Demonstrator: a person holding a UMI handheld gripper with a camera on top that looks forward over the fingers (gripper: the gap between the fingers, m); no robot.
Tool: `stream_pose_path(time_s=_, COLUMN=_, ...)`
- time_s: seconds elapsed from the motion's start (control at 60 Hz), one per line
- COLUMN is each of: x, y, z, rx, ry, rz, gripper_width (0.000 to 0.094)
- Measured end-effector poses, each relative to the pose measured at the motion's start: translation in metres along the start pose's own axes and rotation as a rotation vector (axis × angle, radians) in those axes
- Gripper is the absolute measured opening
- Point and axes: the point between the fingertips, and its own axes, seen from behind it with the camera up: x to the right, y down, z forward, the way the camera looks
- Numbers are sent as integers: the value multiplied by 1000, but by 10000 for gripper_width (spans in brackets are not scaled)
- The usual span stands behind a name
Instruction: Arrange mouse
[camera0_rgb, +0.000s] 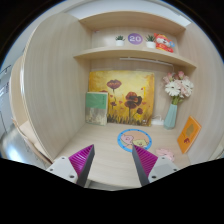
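Gripper view: tongs (114, 168) open and empty, no mouse visible on tabletop (108, 150); round coaster (134, 139) at 1 o'clock, so bearing unknown.

A round purple sign (135, 38) on the upper shelf (120, 53) reads "20" (nothing else legible).

- Desk top (112, 158): pale wood-look laminate, smooth, matt.
- Shelves (120, 52): same light wood finish.
- Gripper (113, 160) finger pads (82, 157): magenta, matt.
- Vase (171, 116): glossy, looks ceramic.
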Motion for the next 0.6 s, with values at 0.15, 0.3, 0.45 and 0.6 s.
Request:
stream_pose_path(time_s=0.15, x=10, y=35, z=9, rx=-66, ry=12, rz=11, gripper_width=757)
stream_pose_path(time_s=0.3, x=45, y=97, z=15, rx=-178, ry=50, rz=37, gripper_width=756)
stream_pose_path(time_s=0.45, x=108, y=149, z=16, rx=-275, ry=143, rz=54, gripper_width=754)
stream_pose_path(time_s=0.6, x=176, y=169, z=25, rx=-306, ry=239, rz=63, gripper_width=753)
